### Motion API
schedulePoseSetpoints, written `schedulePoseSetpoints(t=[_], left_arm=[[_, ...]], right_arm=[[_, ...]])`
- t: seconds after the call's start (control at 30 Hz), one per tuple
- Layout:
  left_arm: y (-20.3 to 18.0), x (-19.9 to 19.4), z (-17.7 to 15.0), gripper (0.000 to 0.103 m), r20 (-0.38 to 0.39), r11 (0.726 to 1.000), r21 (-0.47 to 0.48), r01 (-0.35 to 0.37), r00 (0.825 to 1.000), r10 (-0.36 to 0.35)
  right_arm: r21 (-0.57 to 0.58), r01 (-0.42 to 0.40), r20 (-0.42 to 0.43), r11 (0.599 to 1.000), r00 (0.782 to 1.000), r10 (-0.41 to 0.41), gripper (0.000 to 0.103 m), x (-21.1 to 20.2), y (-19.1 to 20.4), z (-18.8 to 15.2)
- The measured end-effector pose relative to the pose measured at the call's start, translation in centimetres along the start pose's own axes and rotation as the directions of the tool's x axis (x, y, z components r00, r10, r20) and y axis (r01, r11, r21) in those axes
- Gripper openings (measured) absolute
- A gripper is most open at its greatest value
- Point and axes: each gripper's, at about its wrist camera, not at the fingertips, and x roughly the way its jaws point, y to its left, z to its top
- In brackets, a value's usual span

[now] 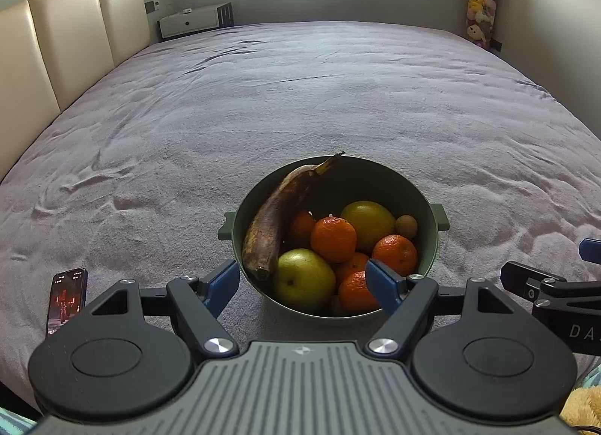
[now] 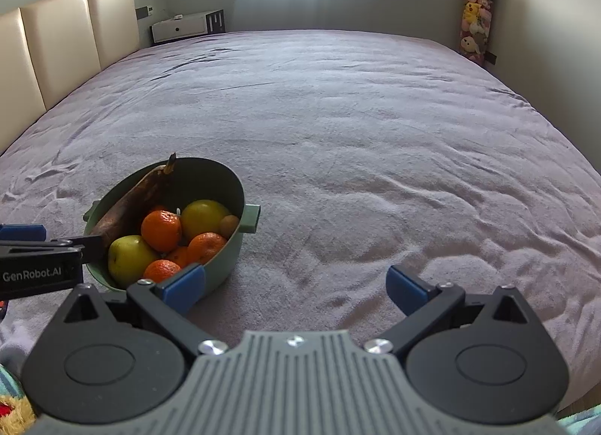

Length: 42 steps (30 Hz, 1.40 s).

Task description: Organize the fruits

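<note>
A green bowl (image 1: 428, 225) with two side handles sits on the bed near its front edge. It holds a browned banana (image 1: 274, 221), several oranges (image 1: 332, 238), a green apple (image 1: 302, 279), a yellow fruit (image 1: 370, 221) and a small brown fruit (image 1: 406, 226). My left gripper (image 1: 304, 286) hangs open in front of the bowl's near rim, its blue pads either side of the fruit. In the right wrist view the bowl (image 2: 225, 247) is at the left. My right gripper (image 2: 296, 288) stands open over bare blanket, its left pad by the bowl's near wall.
A grey-mauve blanket (image 1: 300, 97) covers the wide bed. A lit phone (image 1: 67, 300) lies at the front left. A cream headboard (image 1: 56, 41) runs along the left. A white nightstand (image 1: 189, 22) and a tube of plush toys (image 1: 482, 7) stand at the far wall.
</note>
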Motion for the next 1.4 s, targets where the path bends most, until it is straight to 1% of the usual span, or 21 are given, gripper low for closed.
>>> schedulePoseSetpoints(t=[0.6, 1.4], left_arm=[[-0.05, -0.04, 0.03, 0.089, 0.0, 1.0, -0.001, -0.001, 1.0, 0.001], [-0.12, -0.3, 0.22, 0.089, 0.002, 1.0, 0.002, -0.001, 1.0, 0.001]], right_arm=[[-0.005, -0.029, -0.006, 1.0, 1.0, 0.029, 0.099, 0.04, 0.09, -0.04], [-0.01, -0.045, -0.01, 0.999, 0.999, 0.045, 0.099, 0.01, 0.47, -0.07]])
